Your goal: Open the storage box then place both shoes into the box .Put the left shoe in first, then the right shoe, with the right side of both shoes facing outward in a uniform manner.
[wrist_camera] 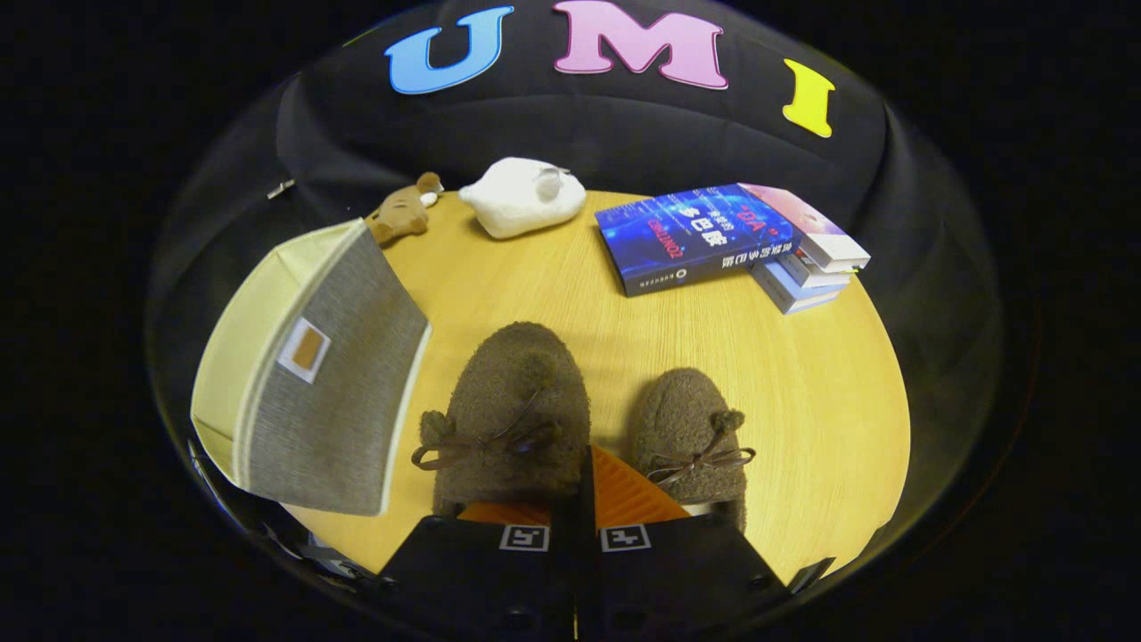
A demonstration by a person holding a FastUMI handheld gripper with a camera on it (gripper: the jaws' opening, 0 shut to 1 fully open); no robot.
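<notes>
While my gripper (pixel 584 499) hangs low over the wooden table (pixel 802 374), its fingers are pressed together with nothing between them, their tips just behind the two shoes. Both are fuzzy brown slippers with thin bow laces and small pompoms, toes pointing away from me: the left shoe (pixel 513 406) lies ahead of the left finger, the right shoe (pixel 686 432) ahead of the right finger. Beside the left shoe stands the storage box (pixel 307 374), pale yellow fabric with a grey lid, closed.
</notes>
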